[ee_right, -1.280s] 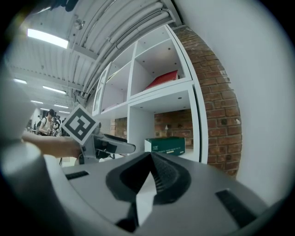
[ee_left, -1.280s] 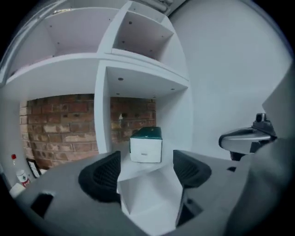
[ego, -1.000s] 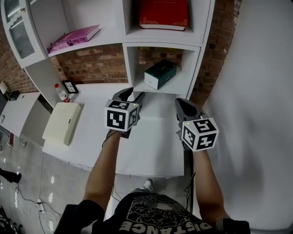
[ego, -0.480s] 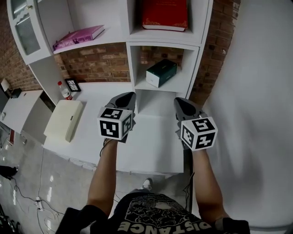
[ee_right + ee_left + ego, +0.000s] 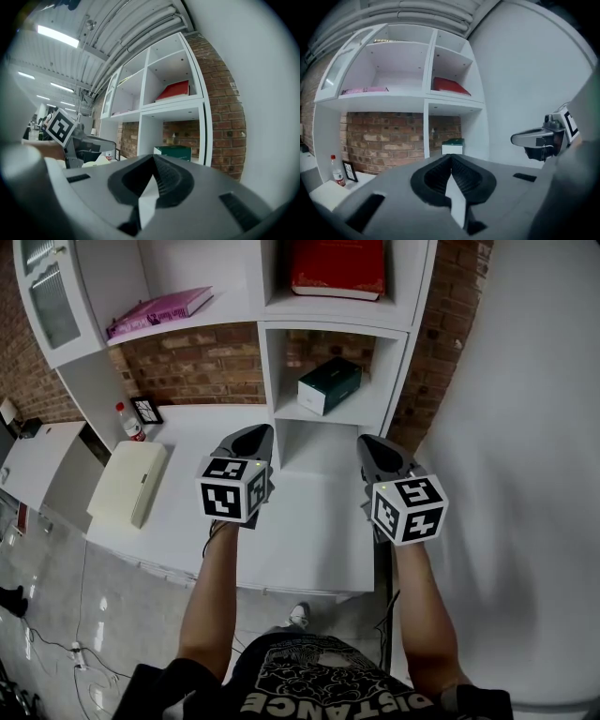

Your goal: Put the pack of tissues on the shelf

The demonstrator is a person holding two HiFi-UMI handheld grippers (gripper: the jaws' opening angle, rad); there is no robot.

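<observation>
Pack of tissues (image 5: pixel 329 385) sits askew in lower open compartment of white shelf (image 5: pixel 398 381), brick wall behind; red book (image 5: pixel 337 268) in compartment above. Left gripper (image 5: pixel 251 439) and right gripper (image 5: pixel 372 448) hover side by side over white tabletop (image 5: pixel 309 521) below, well apart from pack; jaws of both pressed together, nothing between. Cream case (image 5: pixel 128 484), bottle (image 5: pixel 129 425) at tabletop's left

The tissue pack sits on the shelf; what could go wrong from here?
The tissue pack lies askew near the front of its shelf, so a knock might tip it off. The left tool and right tool, both shut and empty, hover close in front of that shelf; raising them carelessly could strike it.
</observation>
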